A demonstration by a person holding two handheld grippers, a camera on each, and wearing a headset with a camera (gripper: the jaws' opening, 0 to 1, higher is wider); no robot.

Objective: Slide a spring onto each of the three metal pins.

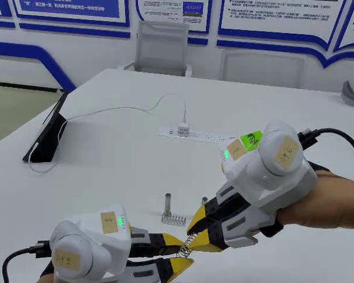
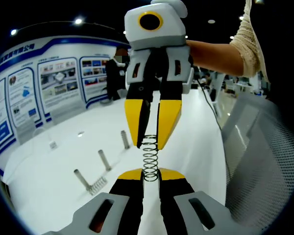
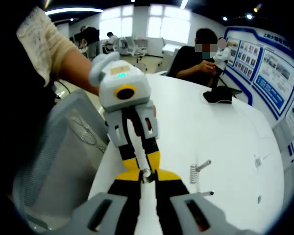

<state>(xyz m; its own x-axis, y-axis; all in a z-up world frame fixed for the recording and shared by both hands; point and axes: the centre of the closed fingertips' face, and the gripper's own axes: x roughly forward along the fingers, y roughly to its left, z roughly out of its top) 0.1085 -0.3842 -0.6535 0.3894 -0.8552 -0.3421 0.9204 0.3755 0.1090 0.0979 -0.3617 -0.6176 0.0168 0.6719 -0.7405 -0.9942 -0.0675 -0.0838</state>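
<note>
A loose spring [image 1: 187, 242] stretches between my two grippers just above the white table [image 1: 118, 165]. My left gripper [image 1: 186, 253] is shut on its near end, and the left gripper view shows the coil [image 2: 150, 156] rising from those jaws [image 2: 149, 175]. My right gripper [image 1: 193, 237] is shut on the far end, entering the left gripper view from above [image 2: 151, 139]. Three metal pins stand in a row: a far pin [image 2: 125, 139], a middle pin [image 2: 104, 160] and a near pin [image 2: 81, 178]. A second spring [image 2: 98, 184] lies against the near pin's foot [image 1: 167, 204].
A white power strip with a plugged-in charger [image 1: 186, 132] lies at mid-table, its cable running left to a black tablet stand [image 1: 47, 138]. Grey chairs [image 1: 162, 47] stand behind the table. People sit at the far end [image 3: 201, 58].
</note>
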